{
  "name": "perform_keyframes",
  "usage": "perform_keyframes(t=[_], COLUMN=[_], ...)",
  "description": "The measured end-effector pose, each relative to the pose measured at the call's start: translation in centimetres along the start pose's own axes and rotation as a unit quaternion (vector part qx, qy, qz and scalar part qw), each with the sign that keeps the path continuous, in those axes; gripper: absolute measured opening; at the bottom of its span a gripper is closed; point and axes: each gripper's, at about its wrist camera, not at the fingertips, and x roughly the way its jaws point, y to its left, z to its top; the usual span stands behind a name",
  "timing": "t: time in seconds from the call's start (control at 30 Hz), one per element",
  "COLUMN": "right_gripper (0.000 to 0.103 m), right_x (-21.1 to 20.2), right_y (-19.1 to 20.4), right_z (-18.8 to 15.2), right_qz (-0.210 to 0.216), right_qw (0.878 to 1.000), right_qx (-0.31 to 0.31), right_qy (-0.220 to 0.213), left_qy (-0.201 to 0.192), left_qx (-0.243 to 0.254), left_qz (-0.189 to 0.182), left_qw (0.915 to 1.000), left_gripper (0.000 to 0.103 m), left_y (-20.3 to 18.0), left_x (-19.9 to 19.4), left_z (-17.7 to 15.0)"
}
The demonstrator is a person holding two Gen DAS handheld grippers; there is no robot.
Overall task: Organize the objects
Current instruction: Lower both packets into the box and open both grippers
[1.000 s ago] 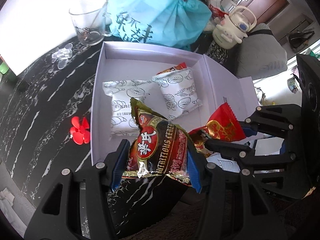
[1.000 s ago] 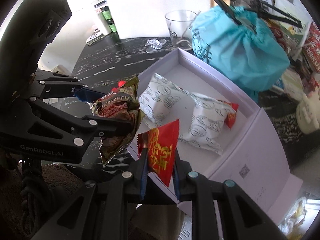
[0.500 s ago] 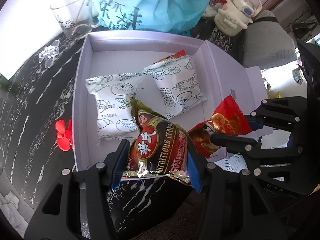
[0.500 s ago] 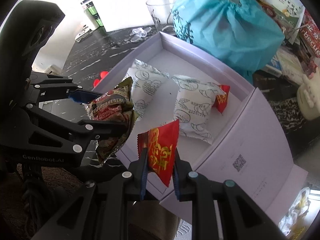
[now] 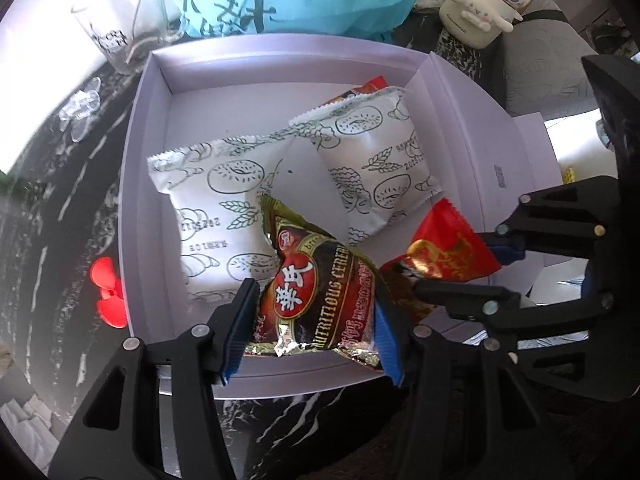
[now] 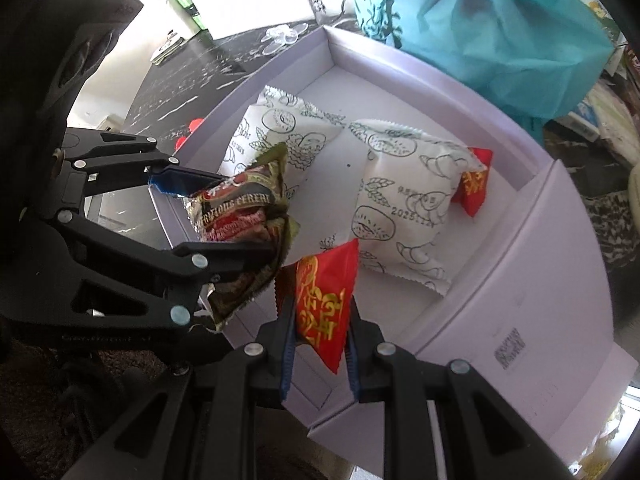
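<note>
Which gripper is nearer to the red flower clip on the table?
Left. The left gripper hangs beside the red flower clip; the right gripper sits farther across the box.

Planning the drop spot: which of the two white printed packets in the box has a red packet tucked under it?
The right-hand white packet, nearer the hinged lid; red packet pokes out beneath it. The left white packet covers nothing visible.

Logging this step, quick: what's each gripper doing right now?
Left gripper: closed on the dark cereal packet.
Right gripper: closed on the red snack packet.
</note>
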Motion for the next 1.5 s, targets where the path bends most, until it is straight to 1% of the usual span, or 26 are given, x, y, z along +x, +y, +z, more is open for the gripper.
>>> perform_keyframes(t=[0.07, 0.2, 0.27, 0.4, 0.53, 0.77, 0.87, 1.0, 1.07, 1.2, 1.3, 1.37, 1.4, 1.47, 1.5], right_gripper=[0.021, 0.021, 0.021, 0.021, 0.021, 0.022, 0.022, 0.023, 0.023, 0.023, 0.028, 0.037, 0.038, 0.045, 0.046], right_x=[0.4, 1.2, 1.5, 2.1, 2.0, 2.0, 1.9, 1.8, 1.6, 1.2, 0.7, 0.2, 0.1, -0.3, -0.4], right_y=[-0.1, -0.4, -0.6, -0.9, -0.9, -0.8, -1.0, -1.5, -1.7, -1.8, -1.6, -1.6, -1.7, -1.9, -1.9], right_z=[0.1, 0.5, 0.6, 0.6, 0.6, 0.6, 0.6, 0.5, 0.6, 0.8, 0.8, 0.8, 0.8, 0.8, 0.9], right_qz=[0.004, 0.003, 0.004, 0.002, 0.001, -0.015, -0.017, -0.012, -0.016, -0.030, -0.044, -0.048, -0.046, -0.051, -0.054], right_qw=[1.000, 1.000, 1.000, 1.000, 1.000, 1.000, 1.000, 1.000, 1.000, 1.000, 0.999, 0.999, 0.999, 0.999, 0.998], right_qx=[-0.001, -0.004, -0.005, -0.007, -0.010, -0.005, -0.001, 0.006, 0.010, 0.006, -0.004, -0.010, -0.011, -0.011, -0.011], right_qy=[0.004, 0.013, 0.016, 0.021, 0.018, 0.015, 0.014, 0.012, 0.009, 0.005, -0.003, -0.009, -0.011, -0.016, -0.018], left_qy=[0.002, 0.014, 0.013, 0.015, 0.008, 0.001, -0.004, -0.013, -0.021, -0.035, -0.043, -0.043, -0.042, -0.044, -0.045], left_qx=[-0.006, -0.015, -0.020, -0.020, -0.026, -0.033, -0.035, -0.019, -0.012, -0.016, -0.013, -0.011, -0.011, -0.011, -0.012], left_qz=[-0.010, -0.017, -0.022, -0.021, -0.025, -0.026, -0.025, -0.016, -0.010, -0.011, 0.007, 0.021, 0.025, 0.035, 0.040], left_qw=[0.9999, 0.9996, 0.9995, 0.9995, 0.9993, 0.9991, 0.9991, 0.9996, 0.9997, 0.9992, 0.9990, 0.9988, 0.9987, 0.9983, 0.9981], left_gripper=[0.053, 0.053, 0.053, 0.053, 0.053, 0.058, 0.058, 0.058, 0.058, 0.058, 0.058, 0.059, 0.060, 0.063, 0.064], left_y=[0.2, 0.6, 0.8, 0.9, 1.3, 1.5, 1.5, 1.2, 1.1, 1.3, 1.4, 1.4, 1.4, 1.3, 1.3], left_x=[0.3, 1.3, 1.5, 2.1, 2.2, 2.6, 2.6, 2.1, 1.7, 0.9, 0.5, 0.3, -0.3, -0.4, -0.5], left_z=[0.1, 0.1, 0.1, 0.2, 0.3, 0.3, 0.2, -0.2, -0.4, -0.7, -0.9, -1.0, -0.2, 0.0, -0.1])
